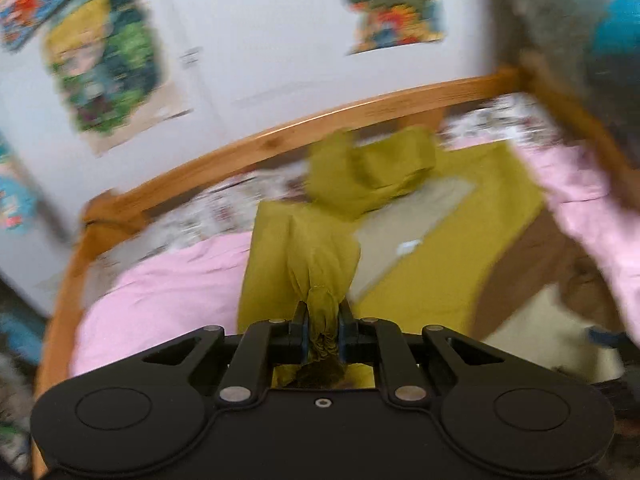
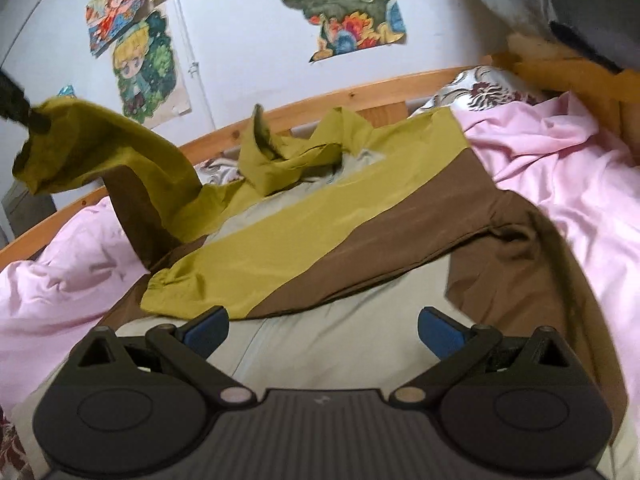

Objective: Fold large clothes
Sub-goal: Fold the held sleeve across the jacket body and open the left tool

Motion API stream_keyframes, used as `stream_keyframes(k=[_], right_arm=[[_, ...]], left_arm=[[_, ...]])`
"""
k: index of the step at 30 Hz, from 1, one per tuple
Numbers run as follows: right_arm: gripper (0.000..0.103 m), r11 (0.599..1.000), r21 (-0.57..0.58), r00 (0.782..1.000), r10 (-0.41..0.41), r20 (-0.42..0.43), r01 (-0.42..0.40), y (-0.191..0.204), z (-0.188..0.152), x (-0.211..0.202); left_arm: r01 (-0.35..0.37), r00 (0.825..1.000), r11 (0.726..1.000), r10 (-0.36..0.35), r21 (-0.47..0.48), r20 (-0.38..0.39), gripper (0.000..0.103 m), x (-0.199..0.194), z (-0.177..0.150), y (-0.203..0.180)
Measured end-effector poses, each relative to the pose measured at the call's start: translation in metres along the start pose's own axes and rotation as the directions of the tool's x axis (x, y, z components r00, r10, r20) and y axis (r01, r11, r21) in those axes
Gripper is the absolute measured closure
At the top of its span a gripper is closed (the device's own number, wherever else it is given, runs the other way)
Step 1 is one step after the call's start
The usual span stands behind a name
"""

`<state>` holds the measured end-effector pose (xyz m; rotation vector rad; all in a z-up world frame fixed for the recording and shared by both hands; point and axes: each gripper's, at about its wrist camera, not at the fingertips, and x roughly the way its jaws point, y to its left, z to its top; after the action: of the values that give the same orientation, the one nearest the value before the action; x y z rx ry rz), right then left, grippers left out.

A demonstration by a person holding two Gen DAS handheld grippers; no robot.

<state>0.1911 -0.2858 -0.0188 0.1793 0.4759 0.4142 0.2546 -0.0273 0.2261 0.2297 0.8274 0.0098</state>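
Left tongs (image 1: 323,320): pressed together on a bunched sleeve cuff (image 1: 322,312) of the jacket (image 2: 328,216); olive fabric fills the gap between the pads and trails back down to the garment. Left view is blurred.

Right tongs (image 2: 320,330): spread wide, nothing between the blue pads (image 2: 202,330); they hang just over the pale lining near the hem.

Jacket: olive and brown, lying open on the pink sheet (image 2: 560,168) of the bed, hood (image 2: 280,156) crumpled near the wooden bed rail (image 2: 360,96). The other sleeve (image 2: 240,272) lies across the chest already. The lifted sleeve arcs up at the left of the right view.

My judgement: step in hand is carrying this sleeve across the body. To do it well I should keep the pinch firm, lay the sleeve flat over the chest, then let go. Right tongs could pin the hem so the body does not drag. Risk: the cuff slips and the sleeve twists.
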Motion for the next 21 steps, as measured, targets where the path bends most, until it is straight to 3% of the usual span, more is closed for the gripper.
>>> stream_keyframes(k=[2, 4, 8, 11, 14, 16, 18, 19, 21], right_arm=[[0.0, 1.0, 0.019, 1.0, -0.018, 0.004, 0.018, -0.005, 0.0, 0.0], [0.0, 0.999, 0.033, 0.999, -0.031, 0.006, 0.031, -0.011, 0.0, 0.0], [0.0, 0.997, 0.052, 0.998, -0.066, 0.02, 0.065, -0.02, 0.001, 0.001], [0.0, 0.993, 0.073, 0.995, -0.1, 0.029, 0.098, -0.026, 0.001, 0.002], [0.0, 0.985, 0.112, 0.991, -0.132, 0.035, 0.127, -0.034, 0.0, -0.001], [0.0, 0.98, 0.14, 0.989, -0.146, 0.036, 0.139, -0.041, 0.0, -0.003], [0.0, 0.976, 0.158, 0.987, -0.155, 0.039, 0.147, -0.045, -0.001, -0.005], [0.0, 0.974, 0.166, 0.986, -0.161, 0.043, 0.152, -0.047, -0.001, -0.006], [0.0, 0.971, 0.182, 0.984, -0.17, 0.056, 0.157, -0.05, -0.001, -0.007]], left_arm=[[0.081, 0.997, 0.996, -0.081, 0.042, -0.004, 0.089, 0.006, 0.01, -0.027], [0.184, 0.983, 0.981, -0.182, 0.057, -0.028, 0.089, 0.02, 0.019, -0.051], [0.367, 0.927, 0.93, -0.363, 0.026, -0.088, 0.089, 0.061, 0.021, -0.102], [0.424, 0.901, 0.905, -0.42, 0.017, -0.112, 0.087, 0.095, 0.016, -0.134], [0.47, 0.879, 0.882, -0.464, 0.037, -0.112, 0.068, 0.119, 0.008, -0.153], [0.512, 0.855, 0.859, -0.507, 0.019, -0.11, 0.045, 0.128, 0.004, -0.155], [0.534, 0.842, 0.846, -0.53, 0.014, -0.095, 0.033, 0.13, 0.002, -0.154], [0.539, 0.841, 0.842, -0.535, 0.022, -0.083, 0.03, 0.127, 0.0, -0.149], [0.519, 0.854, 0.854, -0.518, 0.032, -0.047, 0.025, 0.121, -0.001, -0.136]])
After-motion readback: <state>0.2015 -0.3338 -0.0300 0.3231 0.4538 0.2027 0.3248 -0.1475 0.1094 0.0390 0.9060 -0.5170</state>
